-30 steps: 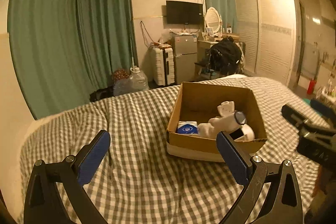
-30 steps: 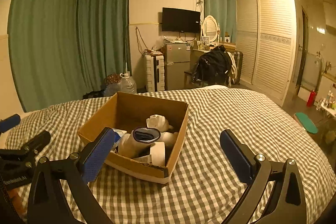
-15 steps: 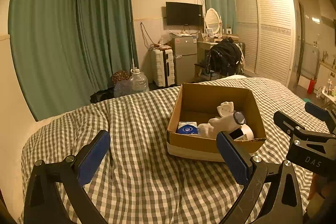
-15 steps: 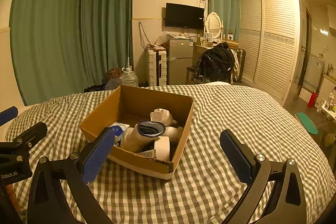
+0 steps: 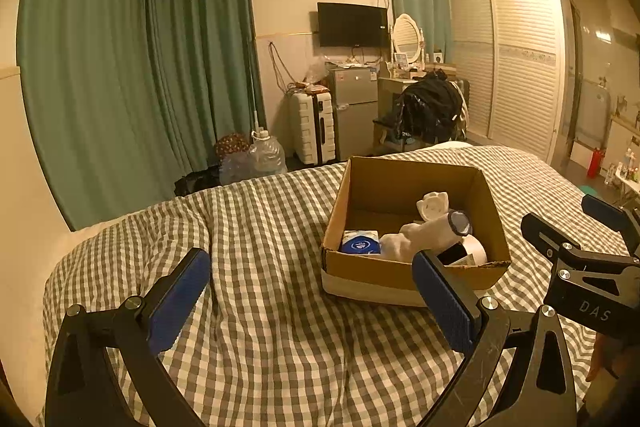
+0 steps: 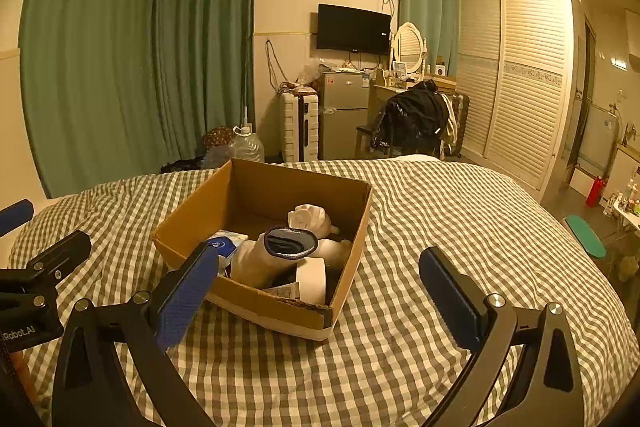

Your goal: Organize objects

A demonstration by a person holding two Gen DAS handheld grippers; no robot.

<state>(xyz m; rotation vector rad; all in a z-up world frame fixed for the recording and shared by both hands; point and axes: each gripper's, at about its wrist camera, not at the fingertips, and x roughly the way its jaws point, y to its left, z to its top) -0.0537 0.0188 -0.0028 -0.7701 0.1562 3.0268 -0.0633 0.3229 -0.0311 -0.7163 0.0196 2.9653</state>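
left gripper: fingers spread wide, nothing between them, hovering above the checked bedspread, aimed left of the box.
right gripper: fingers spread wide too, empty, pointed at the near right corner of the box.
cardboard box: open top, flaps gone or folded, sitting on the bedspread mid-bed, turned corner-on toward the right gripper.
box from left gripper: ahead and to the right; right fingertip overlaps the near wall in the left wrist view, contact or gap not clear.
box from right gripper: ahead and slightly left; left fingertip overlaps the near left wall in view, touching or not cannot be told.
rolled sock: pale, dark cuff, lying tilted with cuff end up toward the right gripper; long axis running roughly from the box's near left wall up toward its middle.
white roll: by the near corner, just under the sock's cuff end.
white figurine: behind the sock, further into the box.
blue-labelled packet: in the left part of the box, beside the sock's lower end.
nearer tool: right gripper judged nearer to the sock's cuff and the roll; left gripper judged nearer to the packet.
key relation: all loose items already inside the box, none seen on the bedspread; any pick means reaching forward and down over the near wall.
risk: low near wall likely to catch a fingertip on the way in.
task stage: cannot tell whether packing or unpacking.
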